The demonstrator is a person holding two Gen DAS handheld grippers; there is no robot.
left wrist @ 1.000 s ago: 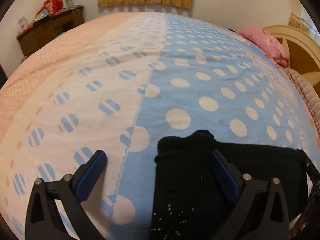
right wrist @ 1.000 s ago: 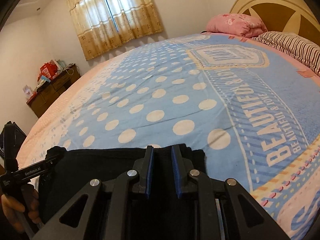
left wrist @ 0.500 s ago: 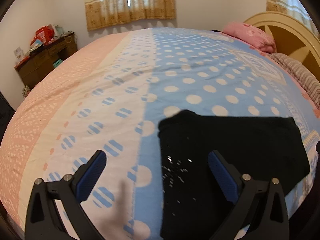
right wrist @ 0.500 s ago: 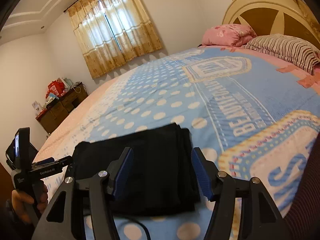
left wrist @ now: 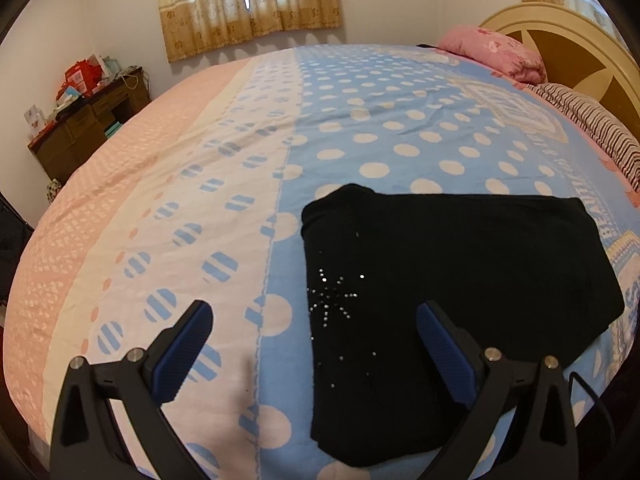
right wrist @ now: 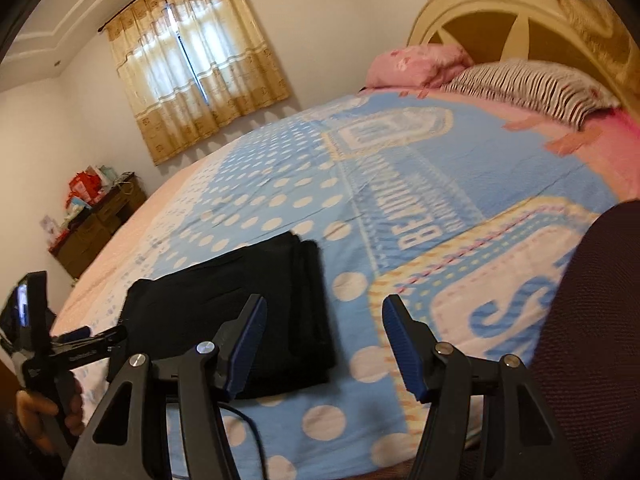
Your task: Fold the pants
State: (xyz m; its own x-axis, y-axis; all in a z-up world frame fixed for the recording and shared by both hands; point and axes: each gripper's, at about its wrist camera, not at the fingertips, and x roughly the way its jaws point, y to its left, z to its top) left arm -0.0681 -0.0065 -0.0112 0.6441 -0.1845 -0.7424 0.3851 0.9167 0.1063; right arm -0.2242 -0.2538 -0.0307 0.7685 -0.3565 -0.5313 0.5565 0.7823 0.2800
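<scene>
My left gripper (left wrist: 310,344) was wide open w/ nothing between its blue pads, held above the bed near the lower centre of the left wrist view; its right finger sat over the pants (left wrist: 452,272), but I couldn't tell if it touched the cloth. My right gripper (right wrist: 322,344) was spread open and empty too, low in the right wrist frame, off to the right of the garment and apart from it. The pants lay as a compact black rectangle on the blue polka-dot blanket (left wrist: 400,136), centre-right in the left view and lower left of centre in the right one, a small sparkly star pattern showing near their left edge. I judged the fold basically done, w/ only tidying left. Risks from there: the upper left corner of the bundle bulged up a bit, so layers could spring or slide apart if I bumped it pulling away. A dark cable (right wrist: 244,428) trailed along the bottom of the right view, close to the stack's near edge, and could snag it and drag it askew. The bundle also sat near the bed's front edge, so a careless sweep might shove it off. The right view was blurry, so I couldn't judge the layer edges well.
</scene>
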